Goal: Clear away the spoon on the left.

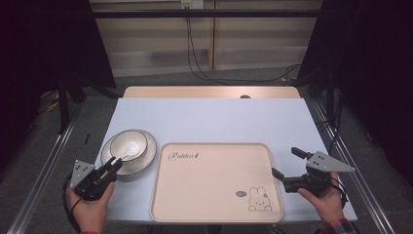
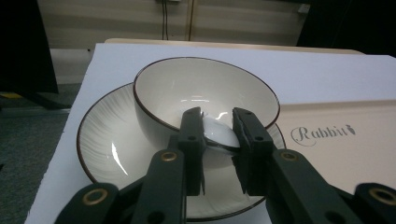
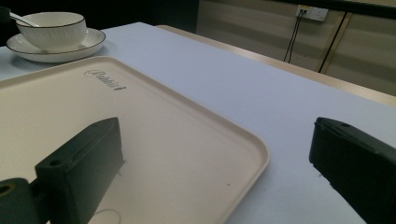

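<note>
In the high view, the left gripper reaches the bowl at nine o'clock of the tray; the right gripper waits, jaws wide and empty, at three o'clock. In the left gripper view, the narrowed jaws pinch a white spoon at the bowl's near rim, so lifting it out likely comes next. In the right gripper view, the tray's script probably reads "Rabbit".

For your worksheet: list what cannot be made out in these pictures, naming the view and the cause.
- Spoon handle: left gripper view, hidden between the left tongs.
- Plate near rim: same view, behind the tongs.
- Tray near side: right gripper view, cut off by the frame edge.
- Tray's small round mark: high view, too small.
</note>
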`<state>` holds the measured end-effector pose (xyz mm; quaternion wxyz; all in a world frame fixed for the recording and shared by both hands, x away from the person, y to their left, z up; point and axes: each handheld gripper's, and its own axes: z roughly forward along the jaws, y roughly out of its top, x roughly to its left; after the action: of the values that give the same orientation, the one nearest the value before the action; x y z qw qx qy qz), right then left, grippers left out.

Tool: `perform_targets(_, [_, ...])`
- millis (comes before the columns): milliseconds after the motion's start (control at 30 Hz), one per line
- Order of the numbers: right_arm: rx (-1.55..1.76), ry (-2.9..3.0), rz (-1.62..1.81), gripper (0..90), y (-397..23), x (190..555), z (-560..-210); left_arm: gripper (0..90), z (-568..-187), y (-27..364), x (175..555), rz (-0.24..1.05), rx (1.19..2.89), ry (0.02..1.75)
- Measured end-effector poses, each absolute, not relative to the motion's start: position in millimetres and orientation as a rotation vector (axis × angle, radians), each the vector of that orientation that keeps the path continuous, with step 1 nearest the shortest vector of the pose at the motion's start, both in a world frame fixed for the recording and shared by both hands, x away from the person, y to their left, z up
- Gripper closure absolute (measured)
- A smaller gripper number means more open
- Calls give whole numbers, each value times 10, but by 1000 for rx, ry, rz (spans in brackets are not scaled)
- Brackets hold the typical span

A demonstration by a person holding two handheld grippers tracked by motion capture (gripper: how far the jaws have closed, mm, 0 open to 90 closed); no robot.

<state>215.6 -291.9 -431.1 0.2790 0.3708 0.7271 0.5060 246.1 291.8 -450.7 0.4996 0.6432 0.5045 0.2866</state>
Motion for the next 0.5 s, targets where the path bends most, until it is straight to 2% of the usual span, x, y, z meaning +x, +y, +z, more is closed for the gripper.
perform_targets(500, [1013, 1943, 1371, 23, -2945, 2149, -4316, 748, -4382, 2888, 2506, 625, 1559, 1280])
